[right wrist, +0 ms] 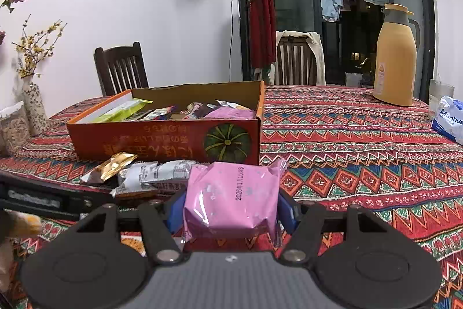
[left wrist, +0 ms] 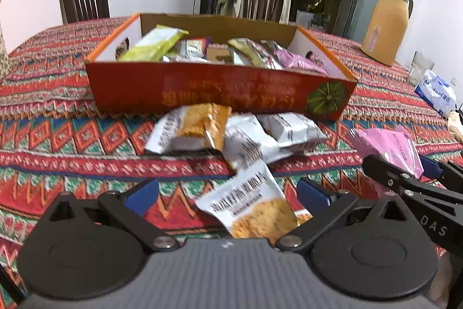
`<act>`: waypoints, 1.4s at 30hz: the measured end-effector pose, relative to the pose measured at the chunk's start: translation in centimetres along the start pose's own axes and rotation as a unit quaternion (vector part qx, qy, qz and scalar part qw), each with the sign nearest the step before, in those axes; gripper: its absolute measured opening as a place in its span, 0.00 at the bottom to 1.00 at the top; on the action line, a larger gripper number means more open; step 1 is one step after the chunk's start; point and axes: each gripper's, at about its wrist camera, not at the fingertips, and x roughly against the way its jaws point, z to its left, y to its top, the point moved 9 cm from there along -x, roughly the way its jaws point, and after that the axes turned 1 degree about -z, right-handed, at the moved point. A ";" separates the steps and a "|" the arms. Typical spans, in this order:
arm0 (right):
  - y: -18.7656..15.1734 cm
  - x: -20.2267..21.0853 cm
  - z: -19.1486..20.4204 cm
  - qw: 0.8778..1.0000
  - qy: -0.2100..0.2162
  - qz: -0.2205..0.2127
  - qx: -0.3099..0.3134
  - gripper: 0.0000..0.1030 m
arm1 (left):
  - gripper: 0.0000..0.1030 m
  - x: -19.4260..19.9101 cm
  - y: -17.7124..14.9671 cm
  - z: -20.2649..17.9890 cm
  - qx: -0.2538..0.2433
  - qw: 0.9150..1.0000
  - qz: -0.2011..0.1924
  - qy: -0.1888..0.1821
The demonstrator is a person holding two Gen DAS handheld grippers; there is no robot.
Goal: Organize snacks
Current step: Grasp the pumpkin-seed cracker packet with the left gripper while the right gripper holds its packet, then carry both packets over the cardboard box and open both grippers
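Observation:
An orange cardboard box (left wrist: 220, 91) holds several snack packets on the patterned tablecloth; it also shows in the right wrist view (right wrist: 162, 141). Loose white and orange packets (left wrist: 202, 129) lie in front of it. My left gripper (left wrist: 228, 194) is open, with a white and orange packet (left wrist: 254, 207) lying between its blue pads, not pinched. My right gripper (right wrist: 231, 210) is shut on a pink packet (right wrist: 231, 199), held above the table to the right of the loose pile; that pink packet also shows in the left wrist view (left wrist: 387, 146).
A yellow thermos jug (right wrist: 395, 57) and a blue and white tissue pack (right wrist: 448, 120) stand at the back right. A vase with flowers (right wrist: 33, 103) and a jar (right wrist: 14, 129) are at the left. Two dark chairs (right wrist: 121, 68) stand behind the table.

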 end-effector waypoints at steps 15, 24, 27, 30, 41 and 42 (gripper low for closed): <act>-1.2 0.8 0.2 1.000 0.011 0.003 -0.002 0.61 | 0.92 -0.5 -1.7 0.1 0.018 0.999 0.025 0.026; -1.4 1.3 0.9 1.000 0.012 0.004 0.004 0.61 | 0.74 0.1 -1.9 0.8 0.001 0.999 0.009 0.051; -1.5 1.4 1.2 1.000 0.012 0.005 0.007 0.61 | 0.55 0.3 -2.0 0.9 -0.014 0.998 0.000 0.062; -1.5 1.6 1.4 1.000 0.011 0.004 0.010 0.61 | 0.44 0.6 -2.0 1.0 -0.021 0.998 -0.006 0.059; -0.9 2.1 1.7 1.000 0.005 -0.005 0.017 0.61 | 0.41 2.0 -1.8 0.7 -0.036 0.998 -0.027 0.037; -0.7 2.1 1.7 1.000 0.005 -0.007 0.017 0.61 | 0.41 2.3 -1.7 0.6 -0.038 0.998 -0.032 0.034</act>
